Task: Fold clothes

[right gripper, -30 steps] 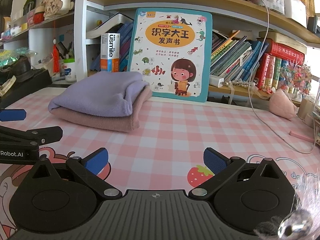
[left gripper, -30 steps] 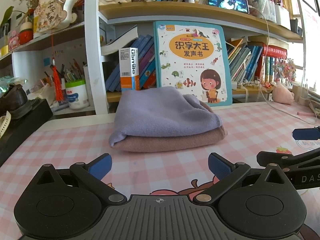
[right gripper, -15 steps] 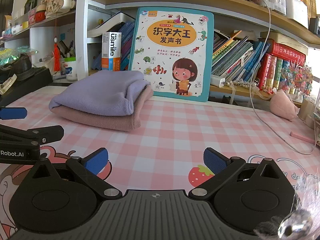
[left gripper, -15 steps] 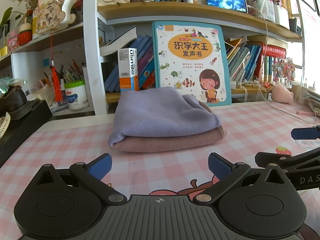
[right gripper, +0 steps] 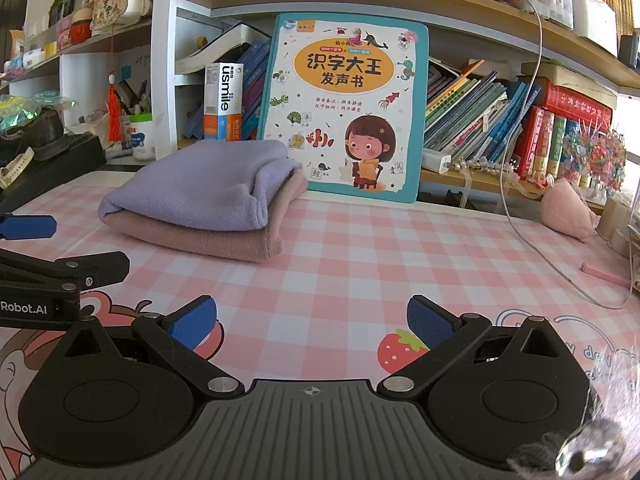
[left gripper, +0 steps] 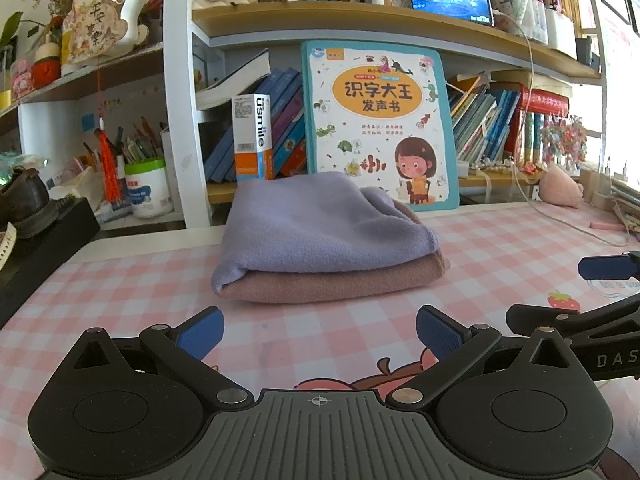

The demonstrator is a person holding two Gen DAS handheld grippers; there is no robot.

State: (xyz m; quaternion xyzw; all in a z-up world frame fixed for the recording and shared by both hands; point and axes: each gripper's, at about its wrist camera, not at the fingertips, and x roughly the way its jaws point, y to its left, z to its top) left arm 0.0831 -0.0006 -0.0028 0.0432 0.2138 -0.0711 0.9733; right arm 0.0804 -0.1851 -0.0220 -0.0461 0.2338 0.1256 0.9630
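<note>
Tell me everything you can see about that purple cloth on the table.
The purple cloth is a soft, fleecy-looking piece, folded into a rounded pad. It lies flat on top of a folded pink cloth, which juts out beneath it along the front and right. The pair sits on the pink checked table cover, just in front of a standing children's book. Neither gripper touches it.

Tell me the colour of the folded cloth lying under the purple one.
Dusty pink folded cloth, beneath the lavender folded cloth; clearest in the right wrist view.
</note>
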